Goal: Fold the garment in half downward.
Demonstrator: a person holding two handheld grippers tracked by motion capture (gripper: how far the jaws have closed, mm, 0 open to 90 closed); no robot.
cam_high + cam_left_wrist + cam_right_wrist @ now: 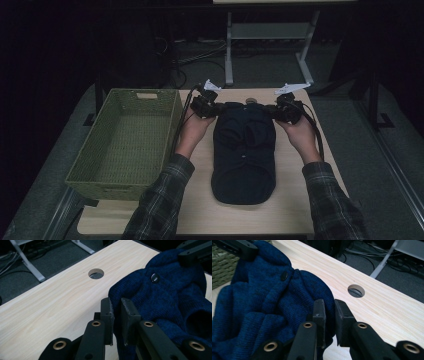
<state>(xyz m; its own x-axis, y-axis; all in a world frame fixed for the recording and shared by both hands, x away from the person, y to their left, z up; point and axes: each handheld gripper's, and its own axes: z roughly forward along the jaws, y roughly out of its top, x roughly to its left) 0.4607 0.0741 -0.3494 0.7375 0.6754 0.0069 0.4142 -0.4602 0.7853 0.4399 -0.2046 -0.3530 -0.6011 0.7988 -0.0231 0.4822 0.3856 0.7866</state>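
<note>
- Nearest the person, two plaid sleeves enter from the lower edge of the high view, each hand carrying a gripper at the far end of a dark blue knitted garment [244,150].
- The garment lies on the wooden table [200,210] between the two hands, its near hem rounded and closest to the person, its far end caught by both grippers.
- The left gripper [212,107] has its jaws nearly together, pinching a fold of the garment's far left corner; in the left gripper view the knit [162,297] passes between the two black pads and spreads away to that gripper's right.
- The right gripper [280,111] is likewise clamped on the garment's far right corner; in the right gripper view the fabric [267,297] is nipped between the pads and bunches away to that gripper's left.
- A dark button [155,278] sits on the knit beyond the left gripper's jaws, roughly midway towards the other gripper.
- Beyond the pinched edge, a round hole [356,290] in the tabletop lies ahead of the right gripper's jaws.
- Outward of the left gripper, a green woven basket [170,117] stands on the table, just beside that hand.
- Farthest off, past the table's edge, white metal frame legs [229,50] stand on the dark floor.
</note>
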